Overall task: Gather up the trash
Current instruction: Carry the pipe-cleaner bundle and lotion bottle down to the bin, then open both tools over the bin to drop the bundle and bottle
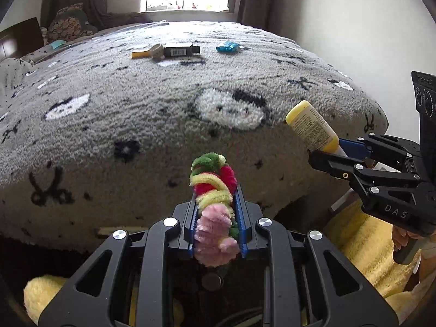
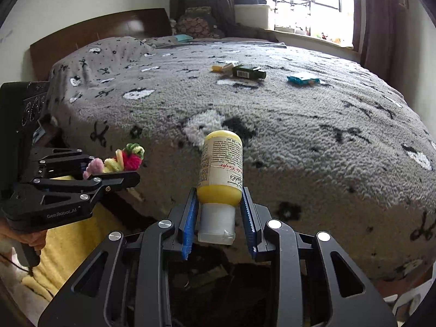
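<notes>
We see the bundle of fuzzy pipe cleaners (image 1: 215,207) wedged between the blue pads of our left claw (image 1: 216,199), its green and red end poking out past the fingertips, while the small yellow bottle (image 2: 220,166) stands in our right claw (image 2: 219,199), white cap toward the camera and its base pointing out over the near edge of the bed (image 2: 299,141). More trash lies well apart from both claws, toward the far edge of the bed: a dark box (image 1: 181,51) touching a roll of tape (image 1: 157,50) and a yellow piece (image 1: 140,53), and a blue wrapper (image 1: 228,47) just to their right. The bed wears a grey fuzzy blanket patterned with white faces and black bows; a wooden headboard (image 2: 95,30) stands at its left end, and a bright window (image 2: 308,0) with brown curtains lies beyond the far edge. Our left claw is squeezed narrow on the pipe cleaners; our right claw is partly closed, its pads gripping the bottle near its cap.
</notes>
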Tool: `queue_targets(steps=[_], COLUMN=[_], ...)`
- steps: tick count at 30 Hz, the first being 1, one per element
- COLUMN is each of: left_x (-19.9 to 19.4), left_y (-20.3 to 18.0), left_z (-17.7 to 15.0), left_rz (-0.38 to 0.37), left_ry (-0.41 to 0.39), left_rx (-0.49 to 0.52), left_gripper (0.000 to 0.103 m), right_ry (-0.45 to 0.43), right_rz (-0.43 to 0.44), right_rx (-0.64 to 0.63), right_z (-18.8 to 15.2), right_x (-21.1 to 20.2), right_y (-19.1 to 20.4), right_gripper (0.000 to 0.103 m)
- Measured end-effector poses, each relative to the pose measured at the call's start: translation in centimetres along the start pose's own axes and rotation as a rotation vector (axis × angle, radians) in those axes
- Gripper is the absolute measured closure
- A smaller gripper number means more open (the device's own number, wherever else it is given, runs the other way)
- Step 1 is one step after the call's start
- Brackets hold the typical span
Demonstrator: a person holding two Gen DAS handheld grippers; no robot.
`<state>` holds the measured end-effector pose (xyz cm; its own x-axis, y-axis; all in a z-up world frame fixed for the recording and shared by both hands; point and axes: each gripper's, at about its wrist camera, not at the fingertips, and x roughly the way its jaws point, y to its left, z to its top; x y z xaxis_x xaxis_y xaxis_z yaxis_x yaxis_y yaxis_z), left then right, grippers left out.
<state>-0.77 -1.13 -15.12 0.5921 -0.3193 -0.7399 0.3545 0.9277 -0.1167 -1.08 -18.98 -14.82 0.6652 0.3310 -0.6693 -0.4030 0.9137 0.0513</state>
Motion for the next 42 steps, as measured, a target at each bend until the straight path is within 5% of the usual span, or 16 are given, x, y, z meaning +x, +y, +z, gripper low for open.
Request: queue_targets(steps=[6,29,42], left_x=[3.0,13.0,14.3], left_y=[0.4,2.4,2.6], left_z=[-3.6,-10.1,-10.9], left_rz=[-0.048,0.002,-0.004], left_ry=[0.113,0.419,0.476], left_rx=[-0.043,-0.114,-0.111], left_gripper=[0.082,0.081,0.079], right_ry=[0.095,0.459,0.524], right_rz=[0.021,0.076,0.097], right_rx=[0.033,0.13,0.14], right_z=[-3.0,-9.2,-10.2], right_x=[2.2,11.2,12.2], right_y=[0.3,0.0,0.4], right_gripper=[0.071,0.071,0.07])
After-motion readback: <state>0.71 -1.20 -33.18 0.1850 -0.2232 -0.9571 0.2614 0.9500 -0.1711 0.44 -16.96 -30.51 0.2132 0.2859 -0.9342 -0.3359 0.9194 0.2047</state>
